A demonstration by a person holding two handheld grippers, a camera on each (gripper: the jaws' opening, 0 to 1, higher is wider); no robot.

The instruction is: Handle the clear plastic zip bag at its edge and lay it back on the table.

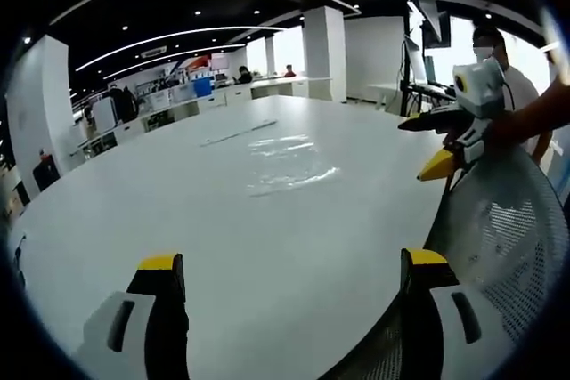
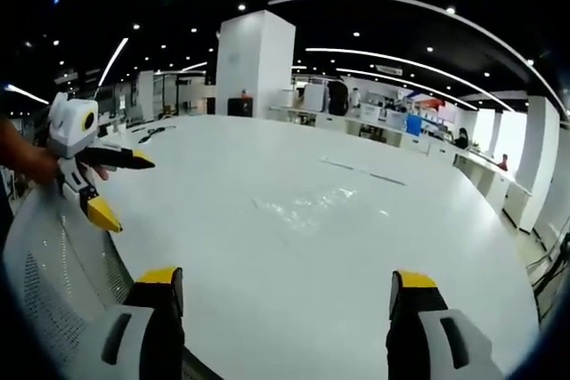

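In the left gripper view, the left gripper point(image 1: 294, 278) rises with its yellow-tipped black jaws spread wide over the near edge of the large white round table point(image 1: 134, 211), holding nothing, beside the white mesh chair back point(image 1: 512, 229). The right gripper point(image 2: 287, 287) in the right gripper view is likewise wide open and empty above the table's near edge. Farther in, toward the table's middle, the clear plastic zip bag point(image 1: 289, 162) point(image 2: 307, 206) lies flat, well apart from both grippers.

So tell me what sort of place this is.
Probably an open-plan office. A large white table stands in front, rows of desks with seated people run behind it, and strip lights curve across the dark ceiling.
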